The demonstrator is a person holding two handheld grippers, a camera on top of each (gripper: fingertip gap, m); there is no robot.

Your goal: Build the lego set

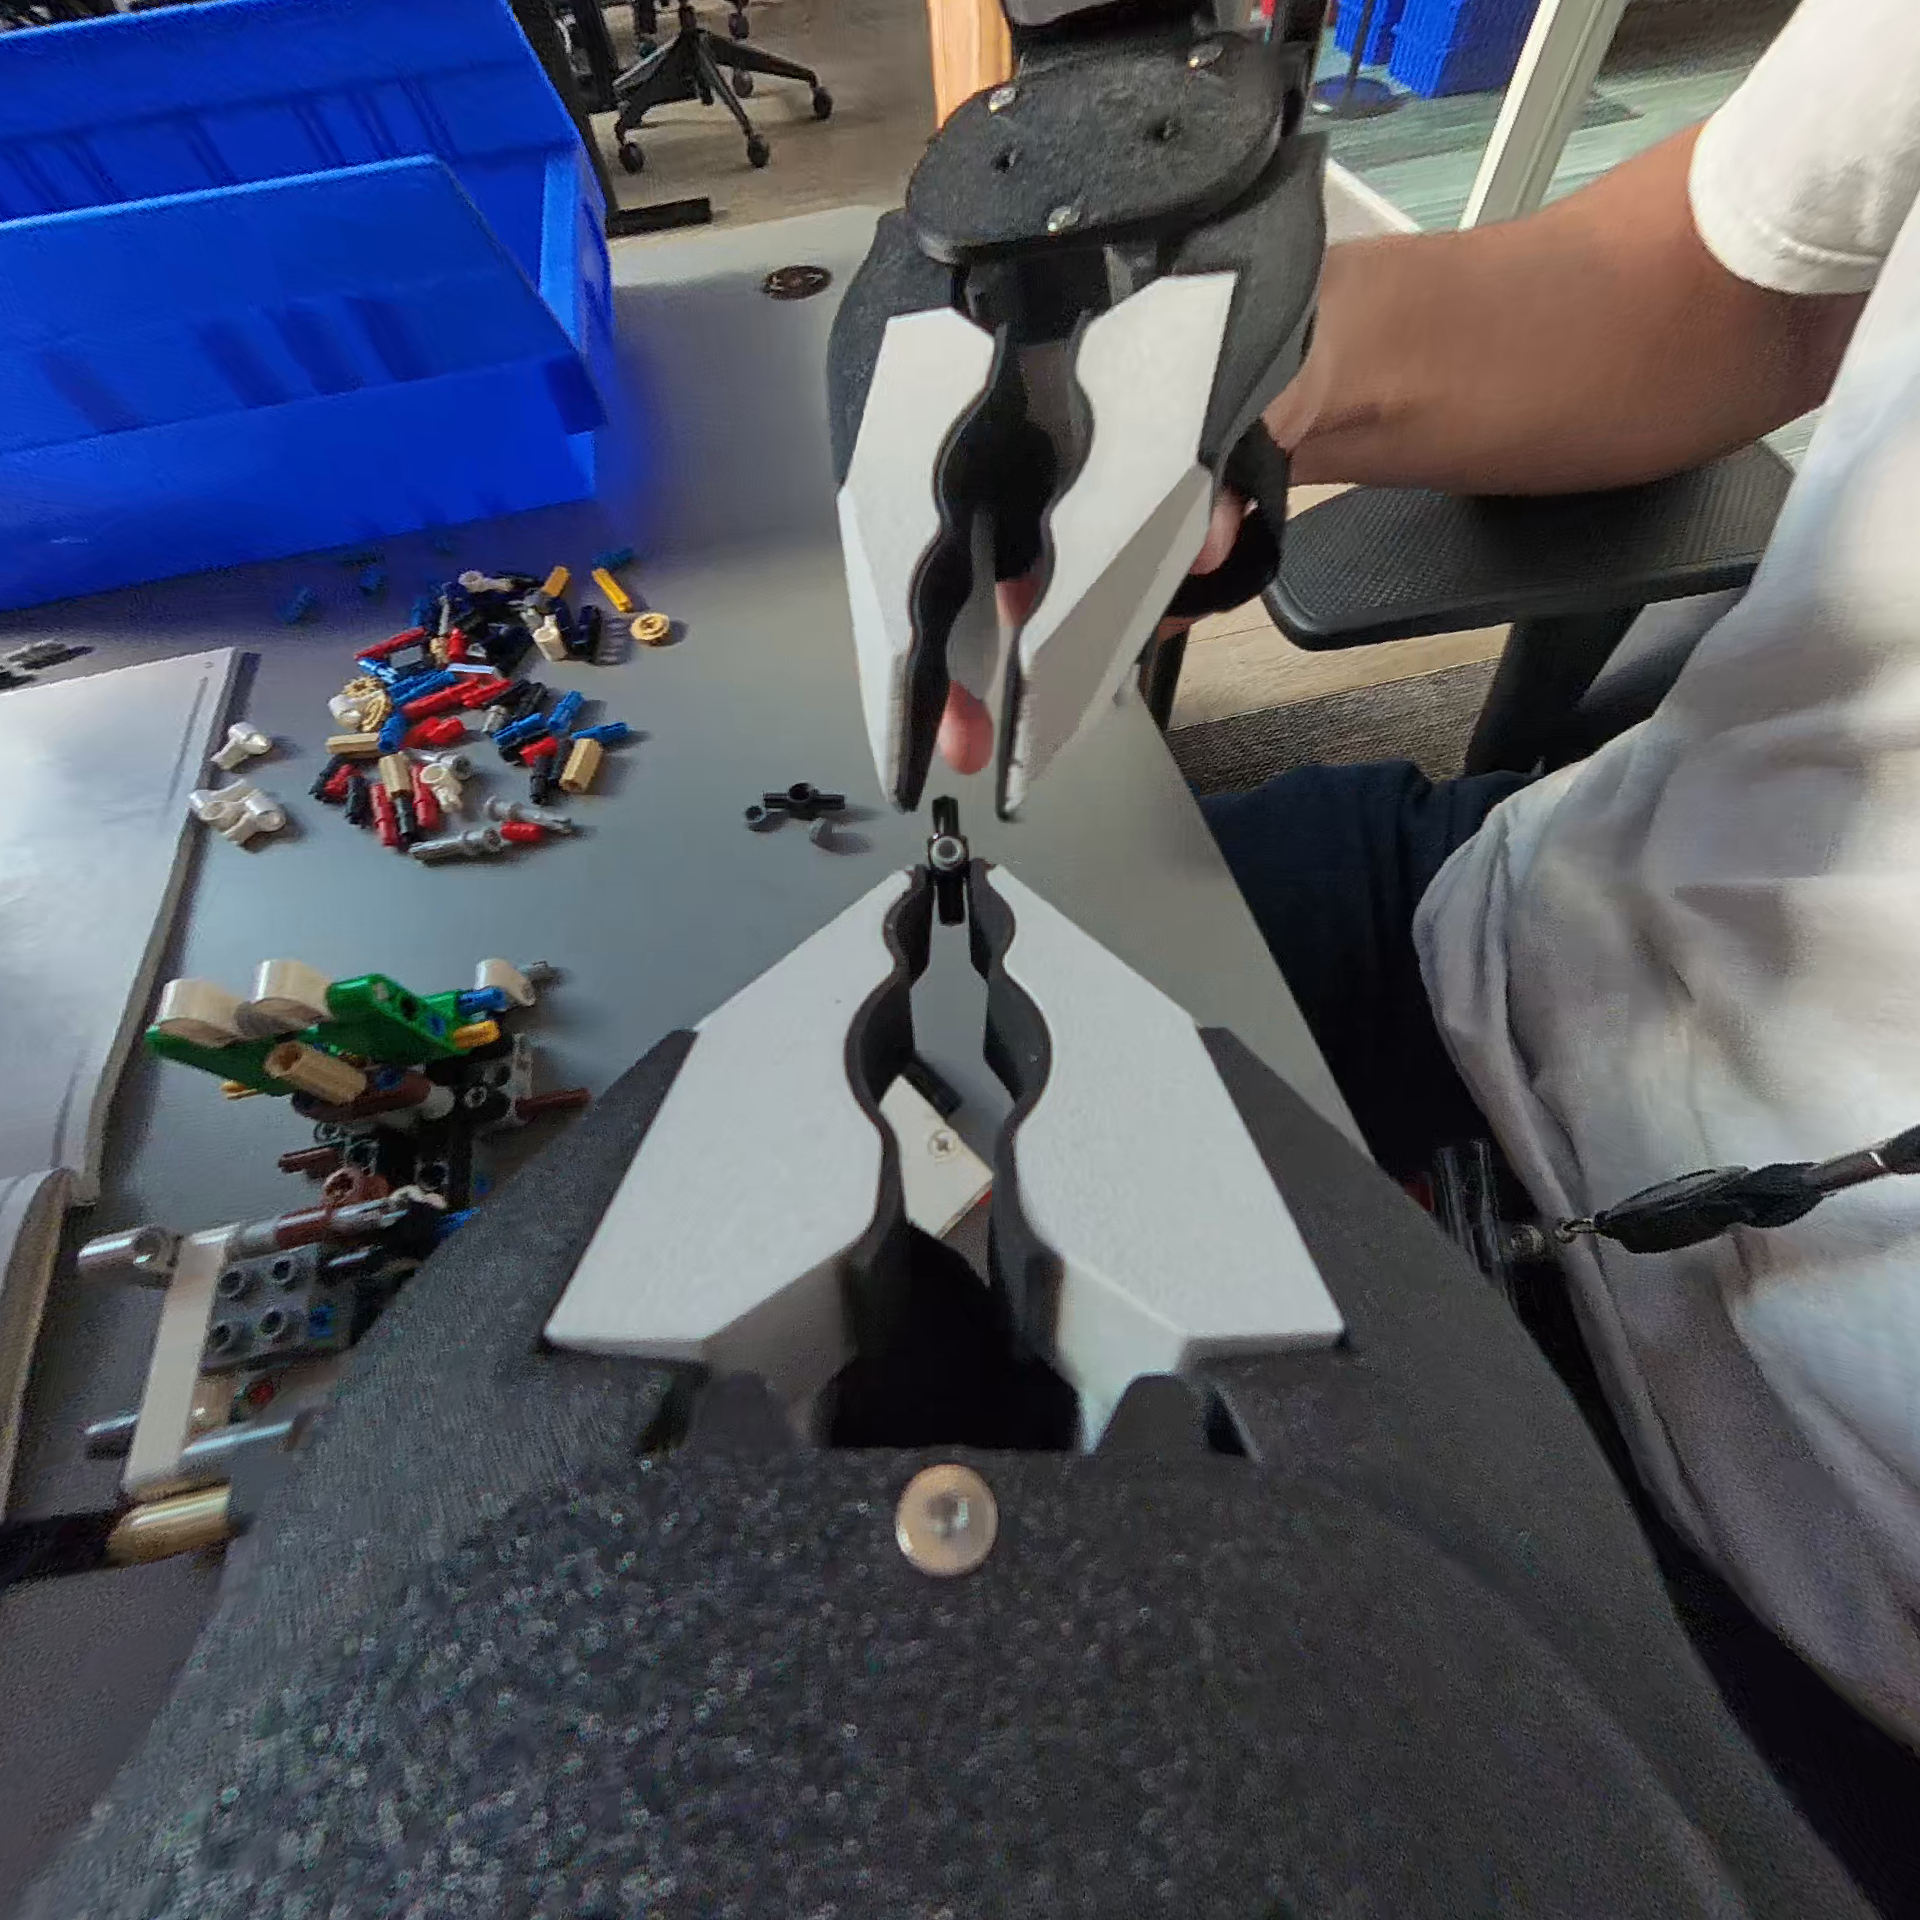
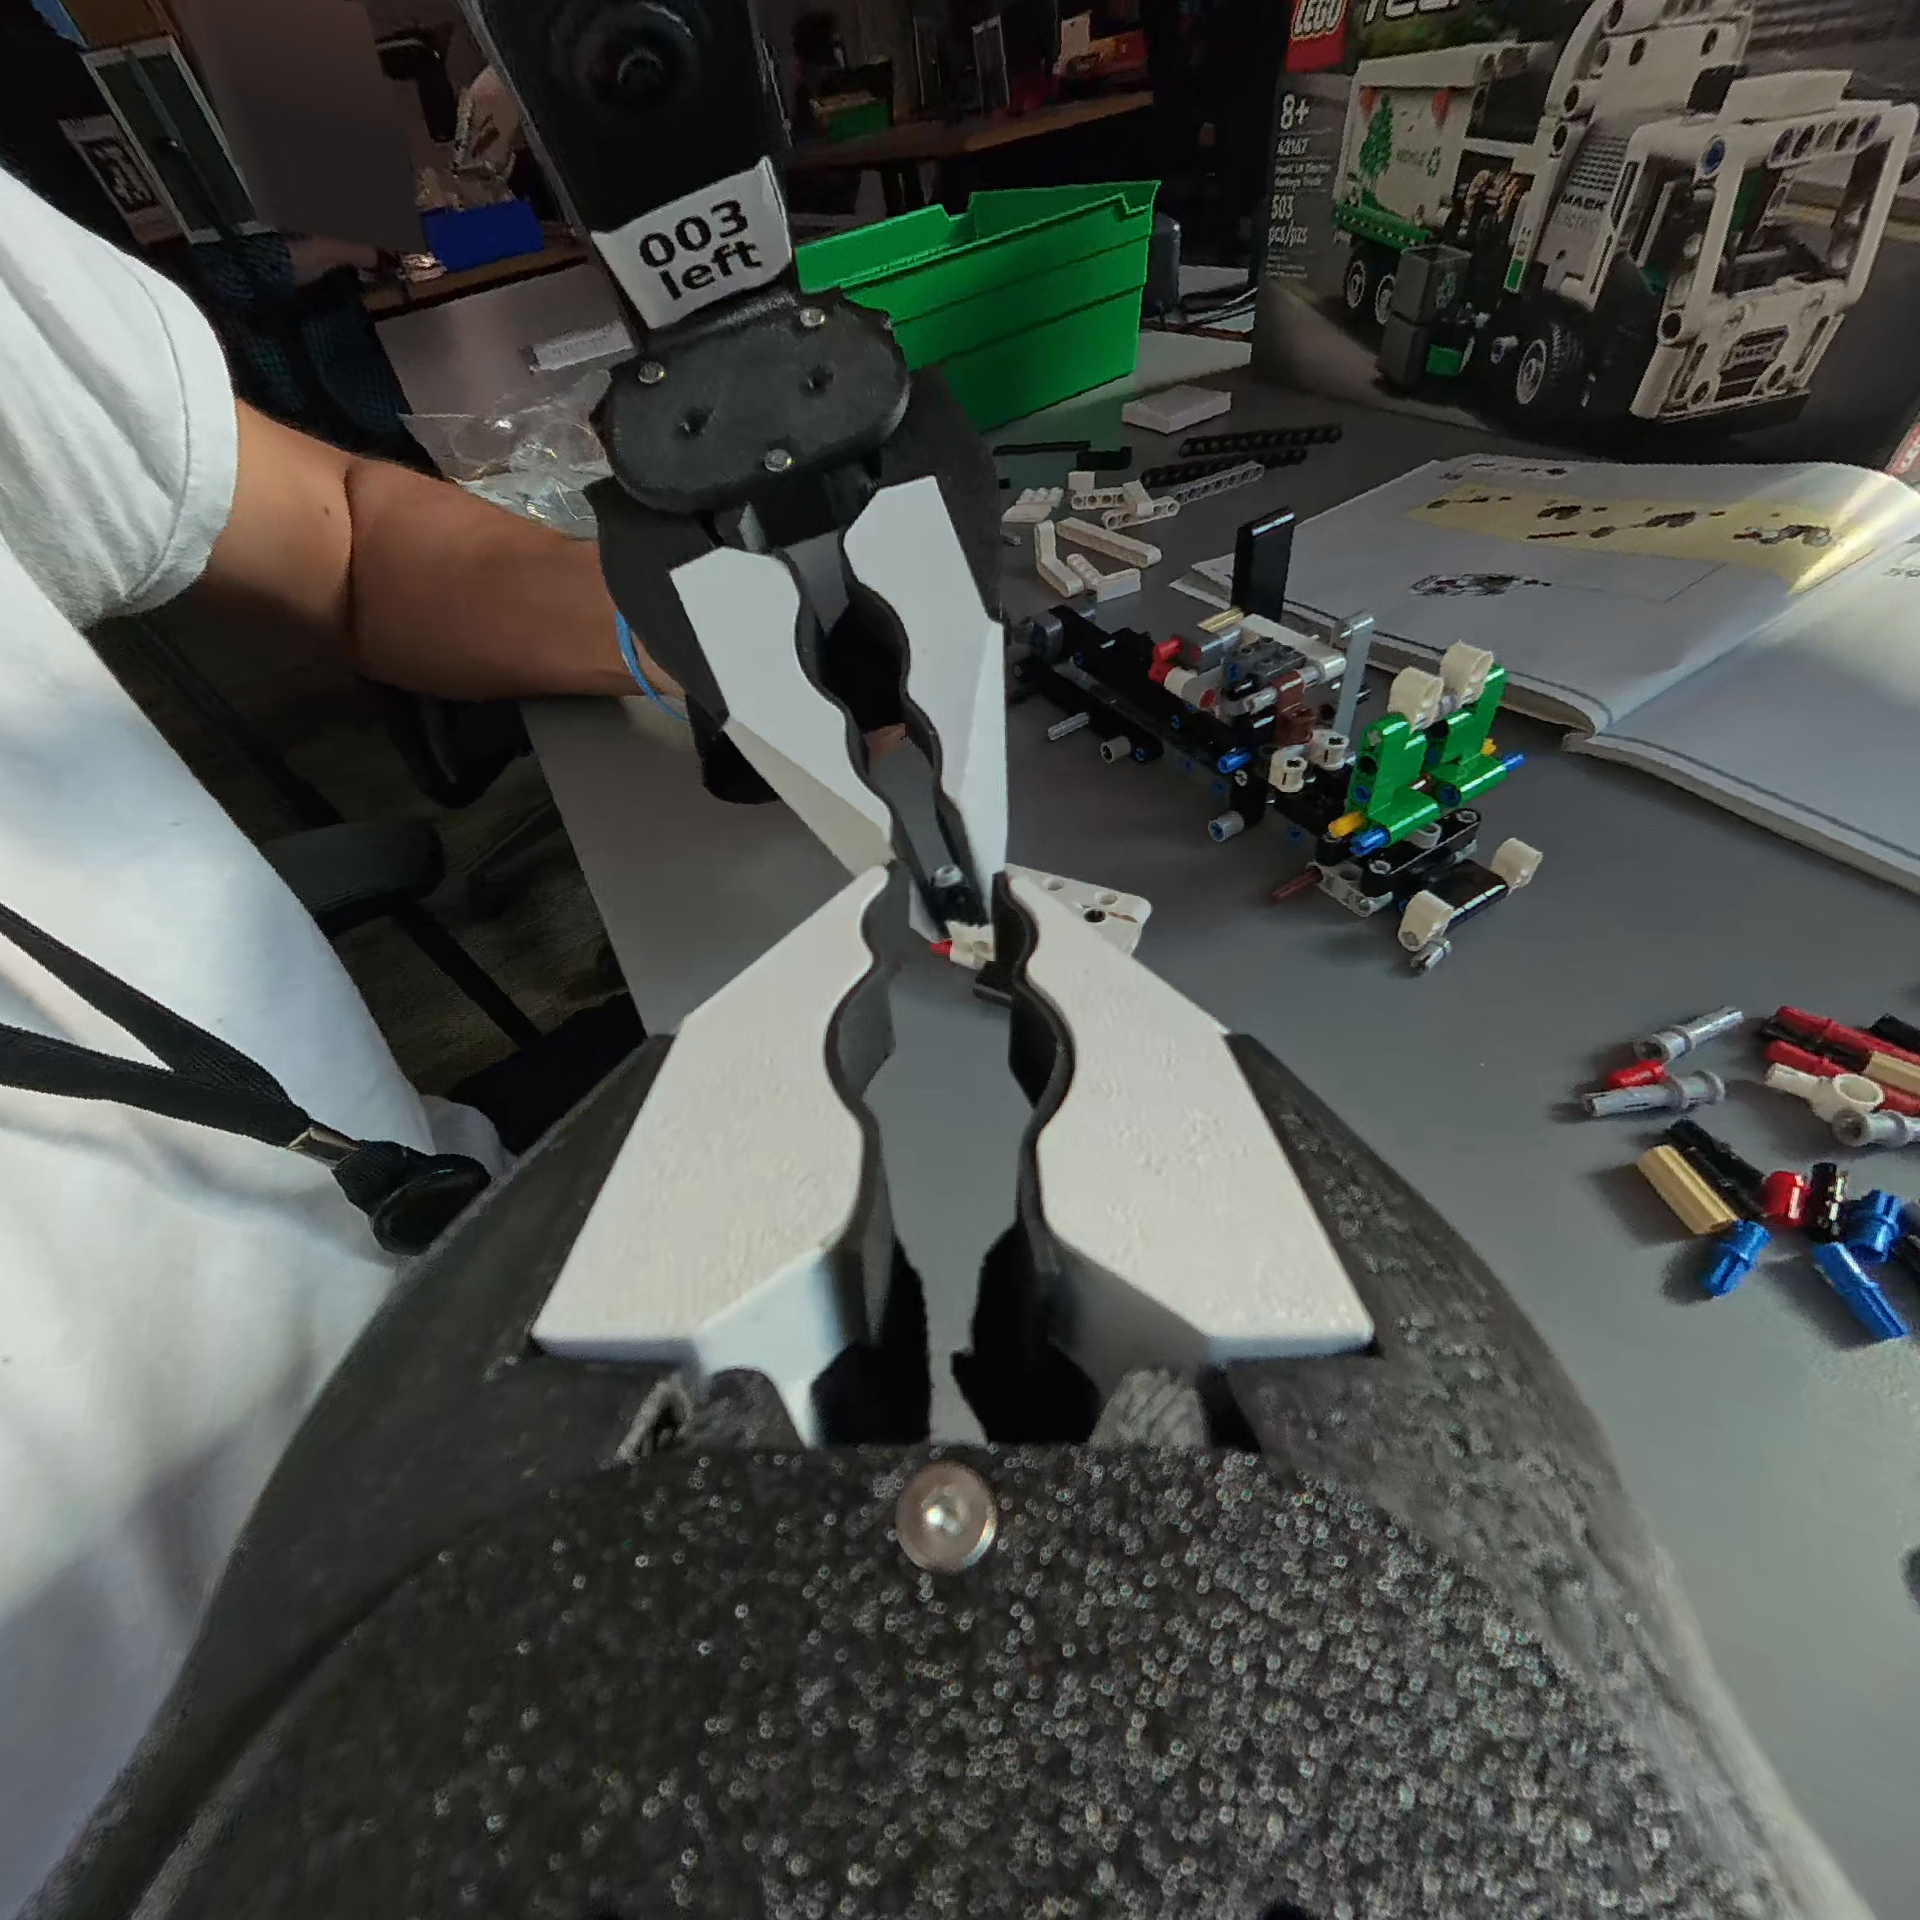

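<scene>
The left tool (image 1: 945, 883) grips a small black plastic connector piece (image 1: 945, 868) above the counter (image 1: 675, 883)'s near edge; the right tool (image 1: 956, 805), jaws parted and holding nothing, sits just beside the piece's tip. A half-built green-and-black brick model (image 2: 1403, 790) sits nearby.

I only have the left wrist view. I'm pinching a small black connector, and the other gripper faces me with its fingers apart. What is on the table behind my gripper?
Observer: A green bin stands behind the left gripper, farther back on the table.
Operator: Any loose beams back there?
Observer: Yes, white beams lie in front of that bin, with dark beams beside them.
Operator: And next to the bin?
Observer: A boxed set with a truck picture stands to its right in the right wrist view, behind the open booklet.
</scene>
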